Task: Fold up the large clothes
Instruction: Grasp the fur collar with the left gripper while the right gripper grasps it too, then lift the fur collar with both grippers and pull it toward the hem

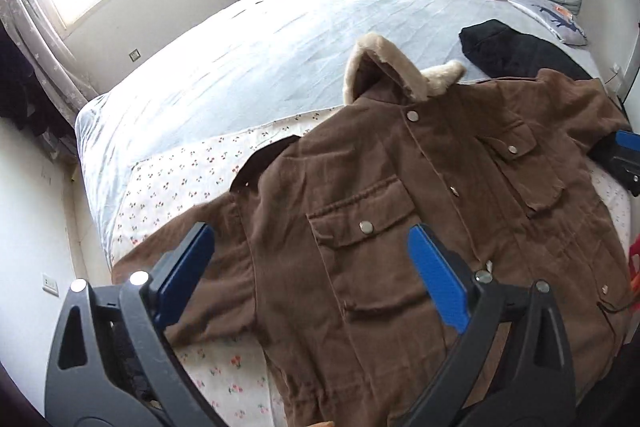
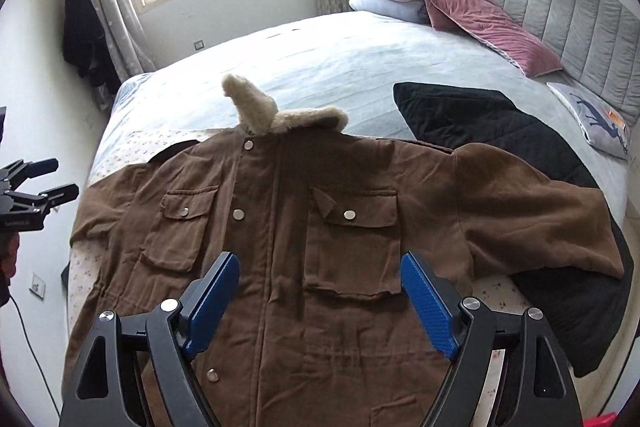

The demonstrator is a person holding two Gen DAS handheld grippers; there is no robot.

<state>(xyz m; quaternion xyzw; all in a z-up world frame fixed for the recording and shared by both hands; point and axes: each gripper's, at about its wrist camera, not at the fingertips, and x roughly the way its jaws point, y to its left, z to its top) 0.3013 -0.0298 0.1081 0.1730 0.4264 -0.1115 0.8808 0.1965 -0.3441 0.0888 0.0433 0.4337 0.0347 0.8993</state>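
brown jacket (image 2: 280, 247) flat, front up on bed (image 1: 240, 47) | left gripper (image 1: 316, 275) jaws spread, empty | right gripper (image 2: 320, 291) jaws spread, empty

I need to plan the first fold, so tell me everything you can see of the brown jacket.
The brown jacket lies front up, spread flat on the bed, partly on a floral sheet, sleeves out sideways. It looks like thick cotton, with a beige fleecy collar, metal snaps and four flapped pockets. Its right-hand sleeve overlaps a black garment. Neither gripper touches it.
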